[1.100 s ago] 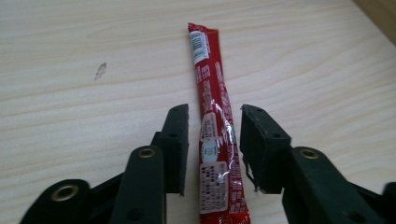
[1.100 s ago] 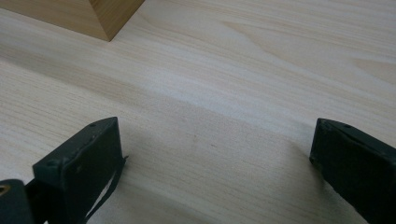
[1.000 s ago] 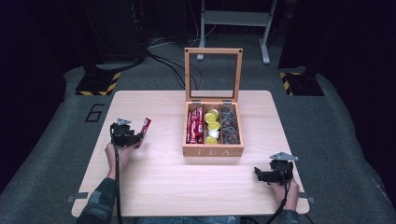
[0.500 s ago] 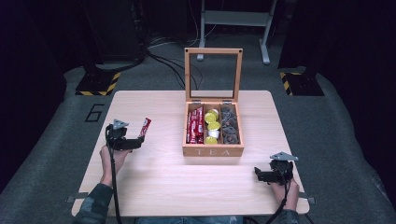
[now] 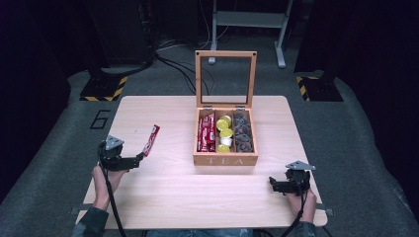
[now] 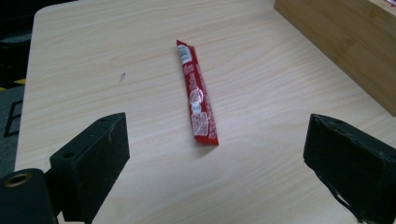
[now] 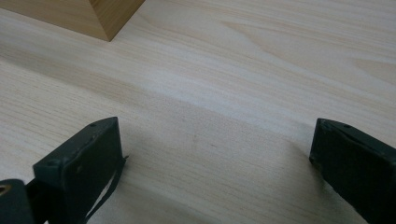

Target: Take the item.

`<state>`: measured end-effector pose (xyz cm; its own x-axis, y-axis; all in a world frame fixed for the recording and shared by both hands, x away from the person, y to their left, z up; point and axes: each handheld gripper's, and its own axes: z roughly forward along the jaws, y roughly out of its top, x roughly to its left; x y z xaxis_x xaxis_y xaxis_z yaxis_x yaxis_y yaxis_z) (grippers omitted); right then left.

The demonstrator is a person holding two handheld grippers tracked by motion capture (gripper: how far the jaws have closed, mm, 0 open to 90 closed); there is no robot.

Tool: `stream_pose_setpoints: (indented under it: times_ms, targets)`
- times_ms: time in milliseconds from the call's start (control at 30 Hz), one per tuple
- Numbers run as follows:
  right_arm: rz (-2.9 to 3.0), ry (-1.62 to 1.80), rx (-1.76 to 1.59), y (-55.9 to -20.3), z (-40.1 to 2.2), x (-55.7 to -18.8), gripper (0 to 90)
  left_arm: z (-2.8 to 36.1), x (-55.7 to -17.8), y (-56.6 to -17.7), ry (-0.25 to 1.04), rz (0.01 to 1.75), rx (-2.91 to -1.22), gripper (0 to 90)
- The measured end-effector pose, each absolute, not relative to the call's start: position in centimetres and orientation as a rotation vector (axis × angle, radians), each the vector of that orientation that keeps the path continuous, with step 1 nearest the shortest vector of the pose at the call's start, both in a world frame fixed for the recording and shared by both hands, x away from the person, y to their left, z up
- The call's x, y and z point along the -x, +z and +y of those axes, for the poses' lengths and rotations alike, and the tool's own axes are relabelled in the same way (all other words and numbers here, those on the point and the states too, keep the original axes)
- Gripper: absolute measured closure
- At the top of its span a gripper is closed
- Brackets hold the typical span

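Note:
A red stick packet (image 5: pixel 151 139) (image 6: pixel 197 99) lies flat on the wooden table, left of the tea box (image 5: pixel 225 159). My left gripper (image 5: pixel 139 159) (image 6: pixel 219 172) sits just short of the packet's near end, jaws wide open, nothing between them. The open tea box holds red packets (image 5: pixel 206 132), yellow capsules (image 5: pixel 225 133) and dark pods (image 5: pixel 242 132) in three compartments. My right gripper (image 5: pixel 272 183) (image 7: pixel 210 172) rests open near the table's front right, over bare wood, with a corner of the box (image 7: pixel 107 16) ahead.
The box lid (image 5: pixel 226 78) stands upright at the back. The table (image 5: pixel 173 197) has bare wood in front of the box. Dark floor, cables and stands with yellow-black hazard tape (image 5: pixel 103 91) surround it.
My left gripper has drawn back toward the front edge and let go of the red packet, which now lies on the table. The right gripper has stayed put.

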<state>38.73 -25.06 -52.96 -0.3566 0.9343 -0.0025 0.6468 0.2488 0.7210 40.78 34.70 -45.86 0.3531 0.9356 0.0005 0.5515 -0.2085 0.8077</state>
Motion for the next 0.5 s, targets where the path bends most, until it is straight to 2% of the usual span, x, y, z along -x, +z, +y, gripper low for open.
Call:
stream_pose_setpoints:
  times_ms: [500]
  targets:
    - [2.090, 0.890, -1.443, -53.0, -25.0, -38.7, 1.7, 37.6, -36.9, -48.6, 0.670, 1.359, -1.900, 6.2]
